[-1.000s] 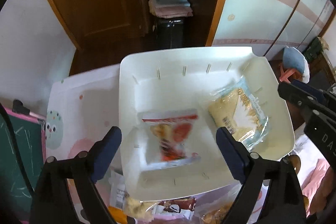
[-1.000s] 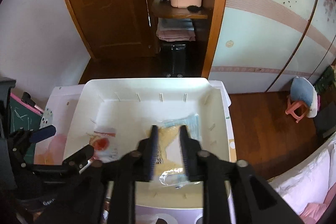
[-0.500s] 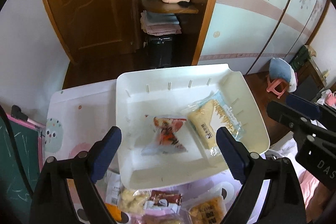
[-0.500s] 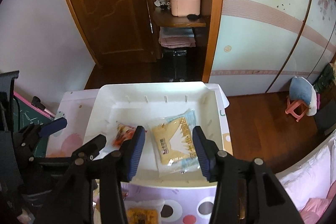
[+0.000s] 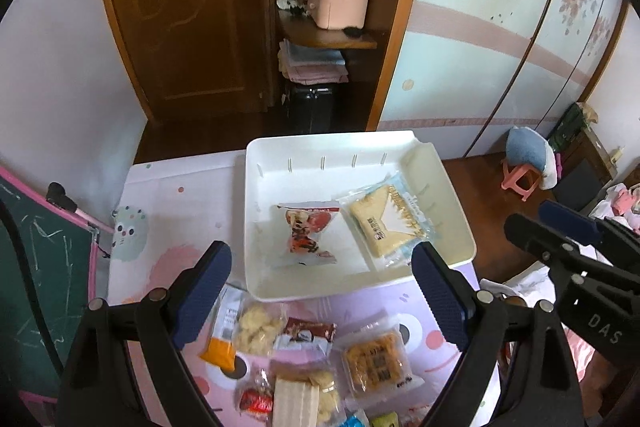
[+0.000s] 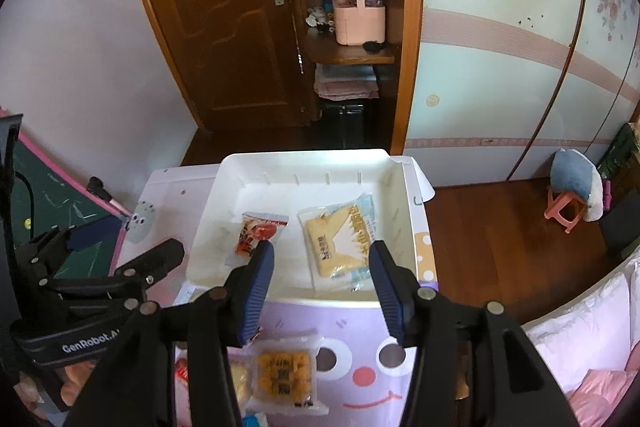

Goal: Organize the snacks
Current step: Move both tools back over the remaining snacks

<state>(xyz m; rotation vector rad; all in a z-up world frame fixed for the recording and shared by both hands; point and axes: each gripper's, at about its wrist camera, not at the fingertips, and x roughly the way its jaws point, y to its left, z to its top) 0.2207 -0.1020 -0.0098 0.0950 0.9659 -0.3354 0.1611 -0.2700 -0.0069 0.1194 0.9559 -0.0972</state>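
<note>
Your patterned table [image 5: 168, 227] carried a white tray [image 5: 456, 203] at its far side, with loose snack packets [image 5: 374, 359] near you.

Left gripper [image 5: 322, 301] jaws wide apart; white tray [image 5: 460, 211] holds 2 snack packs [image 5: 308, 231], apparently.

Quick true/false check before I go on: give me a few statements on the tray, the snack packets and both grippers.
1. Two packets lie in the white tray. True: a red packet and a yellow cake packet.
2. The right gripper grips the cake packet. False: it is open and empty.
3. The left gripper is shut. False: its jaws stand wide apart.
4. More snacks lie on the table outside the tray. True.
</note>
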